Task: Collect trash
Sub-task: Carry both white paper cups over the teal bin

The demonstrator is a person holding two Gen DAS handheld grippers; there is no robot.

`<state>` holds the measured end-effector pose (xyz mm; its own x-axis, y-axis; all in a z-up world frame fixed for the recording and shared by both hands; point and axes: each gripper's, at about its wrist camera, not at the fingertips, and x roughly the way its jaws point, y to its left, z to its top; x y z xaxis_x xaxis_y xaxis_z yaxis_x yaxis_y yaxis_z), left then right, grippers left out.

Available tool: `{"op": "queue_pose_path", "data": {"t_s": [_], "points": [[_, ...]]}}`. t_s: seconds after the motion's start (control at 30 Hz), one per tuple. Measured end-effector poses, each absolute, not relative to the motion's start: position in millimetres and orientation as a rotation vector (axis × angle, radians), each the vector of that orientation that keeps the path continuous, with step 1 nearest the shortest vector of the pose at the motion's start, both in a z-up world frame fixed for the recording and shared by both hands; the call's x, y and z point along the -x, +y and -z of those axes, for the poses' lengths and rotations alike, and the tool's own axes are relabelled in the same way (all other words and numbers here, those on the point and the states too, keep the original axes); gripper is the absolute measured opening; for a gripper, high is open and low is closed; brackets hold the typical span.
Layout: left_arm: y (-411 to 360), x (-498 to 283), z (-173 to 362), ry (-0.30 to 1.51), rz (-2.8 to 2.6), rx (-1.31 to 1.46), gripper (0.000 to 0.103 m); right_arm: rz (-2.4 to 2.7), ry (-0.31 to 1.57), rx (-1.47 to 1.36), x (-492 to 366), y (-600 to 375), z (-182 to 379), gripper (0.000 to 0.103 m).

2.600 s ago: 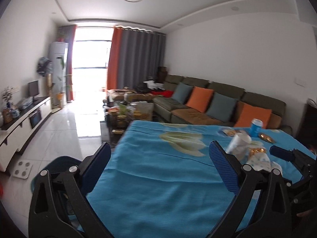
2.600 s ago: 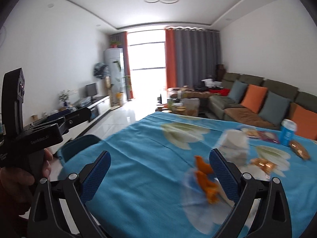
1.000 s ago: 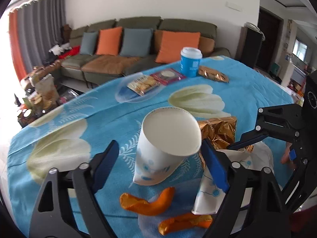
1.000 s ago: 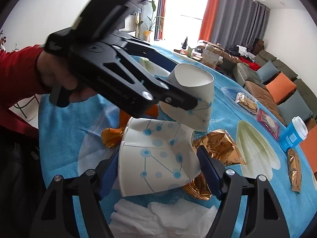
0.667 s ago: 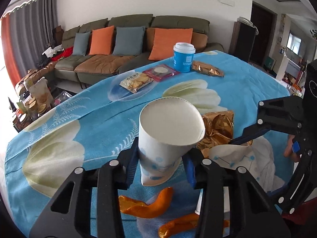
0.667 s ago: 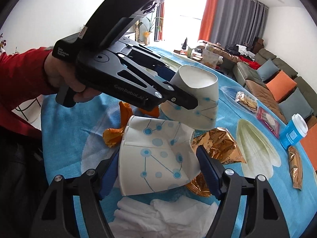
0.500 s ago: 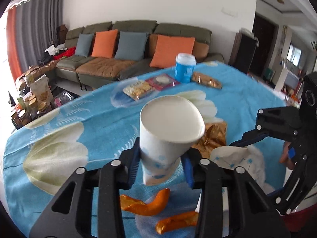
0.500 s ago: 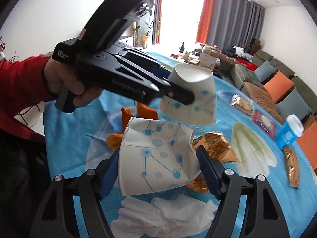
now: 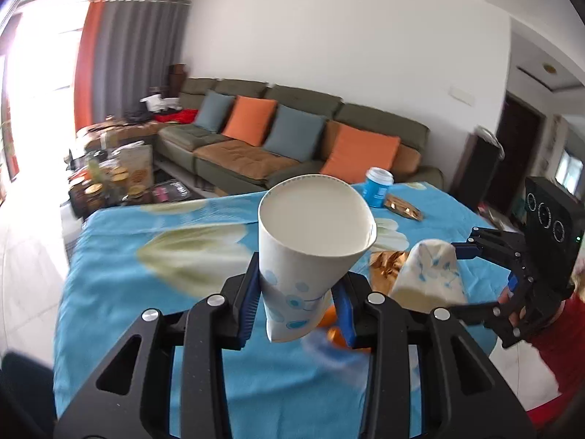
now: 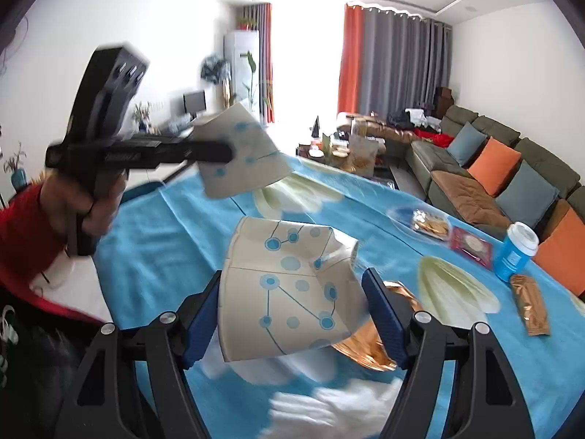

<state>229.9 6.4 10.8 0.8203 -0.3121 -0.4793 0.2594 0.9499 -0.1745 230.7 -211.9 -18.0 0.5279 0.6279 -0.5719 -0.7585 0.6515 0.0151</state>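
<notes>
My left gripper (image 9: 296, 303) is shut on a white paper cup with blue dots (image 9: 310, 245), held upright above the blue tablecloth (image 9: 146, 292). It shows in the right wrist view (image 10: 241, 157) too. My right gripper (image 10: 292, 314) is shut on a crumpled paper cup with blue dot-and-line print (image 10: 285, 289), also lifted; it appears in the left wrist view (image 9: 427, 274). Under them lie a gold foil wrapper (image 10: 369, 344), orange peel pieces (image 9: 329, 325) and white tissue (image 10: 329, 406).
A blue lidded cup (image 10: 515, 252), a gold snack packet (image 10: 530, 307), a red packet (image 10: 471, 248) and a biscuit packet (image 10: 427, 223) lie on the far side of the table. A sofa (image 9: 292, 139) stands behind. A cluttered coffee table (image 9: 109, 179) stands at left.
Both grippers have risen from the table with their cups. The left gripper closed on its cup about 0.7 s ago and has swung up and away to the left.
</notes>
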Motion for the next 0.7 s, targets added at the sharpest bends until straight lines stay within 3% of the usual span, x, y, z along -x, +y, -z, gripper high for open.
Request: {"op": "queue_pose_path", "data": {"t_s": [0.7], "points": [[148, -35, -12, 0.364, -0.154, 0.312, 0.036, -1.042, 0.504, 0.116, -196, -73, -1, 0.072]]}}
